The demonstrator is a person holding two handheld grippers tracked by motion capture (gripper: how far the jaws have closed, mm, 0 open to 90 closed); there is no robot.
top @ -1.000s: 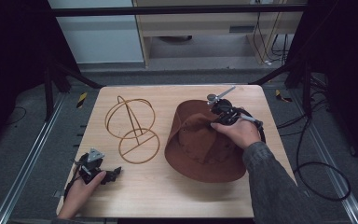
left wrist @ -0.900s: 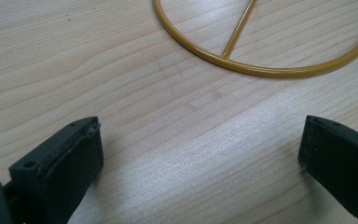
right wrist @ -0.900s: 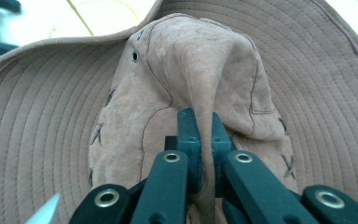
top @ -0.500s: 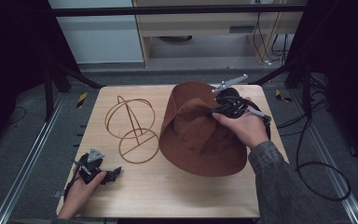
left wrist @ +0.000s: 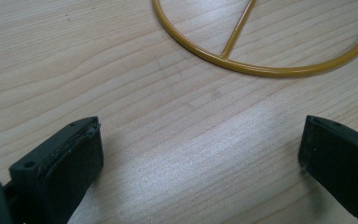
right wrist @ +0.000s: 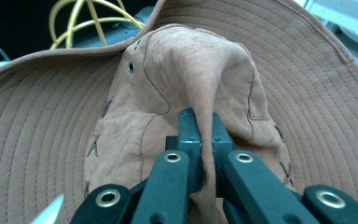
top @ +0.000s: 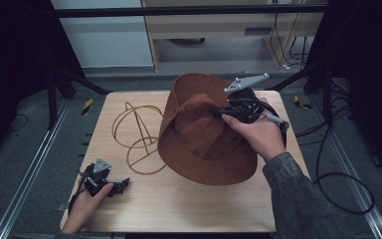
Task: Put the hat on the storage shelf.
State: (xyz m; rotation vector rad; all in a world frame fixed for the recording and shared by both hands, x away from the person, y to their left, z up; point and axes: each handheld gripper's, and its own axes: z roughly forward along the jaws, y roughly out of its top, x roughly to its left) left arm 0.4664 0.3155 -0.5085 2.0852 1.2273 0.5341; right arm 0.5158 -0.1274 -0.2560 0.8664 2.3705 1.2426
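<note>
So the right gripper (top: pixel 219 113) has its jaws pinched tight on a fold of the hat's (top: pixel 199 134) crown, holding it tilted at mid-frame of the high view, one brim edge down on the table (top: pixel 179 209). The wire stand (top: pixel 137 137) sits just left of the hat, partly behind the brim. The left gripper (top: pixel 125 182) rests at lower left, jaws wide apart with nothing between them, the stand's ring just ahead.
</note>
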